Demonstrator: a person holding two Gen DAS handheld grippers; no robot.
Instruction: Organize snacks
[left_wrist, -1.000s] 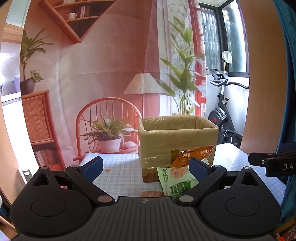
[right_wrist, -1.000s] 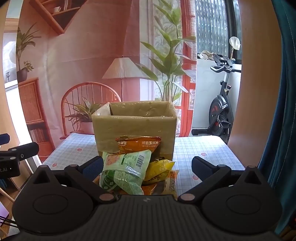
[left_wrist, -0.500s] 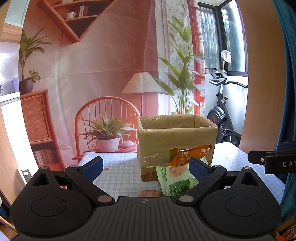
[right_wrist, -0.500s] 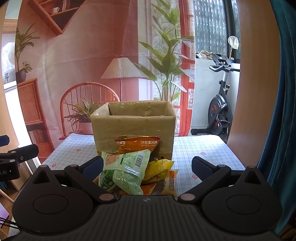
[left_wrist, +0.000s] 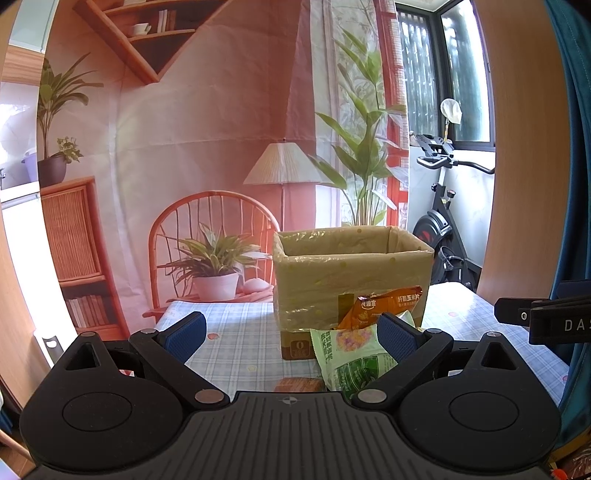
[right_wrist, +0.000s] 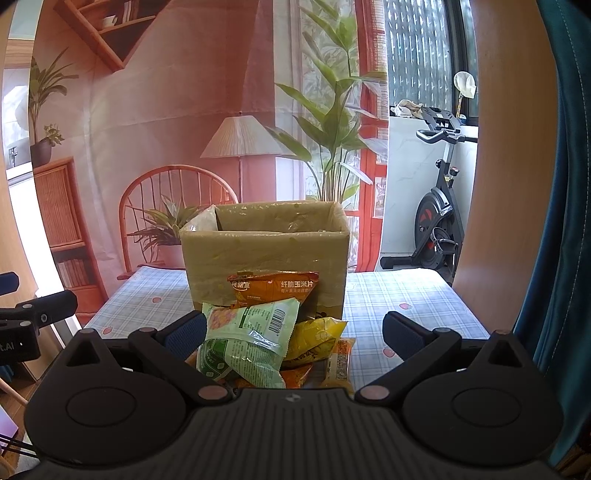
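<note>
Snacks (right_wrist: 273, 332) lie piled on the table (right_wrist: 406, 295) against the front of the box (right_wrist: 266, 251). Right gripper (right_wrist: 291, 326) hangs spread wide, empty, the pile between its fingers. Left gripper (left_wrist: 291, 330), also spread and empty, sits left of the box, a green bag (left_wrist: 351, 354) by its right finger.

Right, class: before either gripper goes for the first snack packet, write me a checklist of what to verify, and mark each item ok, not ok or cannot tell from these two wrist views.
1. Right gripper open, nothing held: ok.
2. Left gripper open, nothing held: ok.
3. Open-topped brown cardboard box stands upright on the checked tablecloth: ok.
4. Room inside the box: cannot tell, its floor is hidden.
5. Green plastic snack packet lies on top of the pile, between the right gripper's fingers: ok.
6. Orange corn-chip packet leans on the box front, free of both grippers: ok.
</note>
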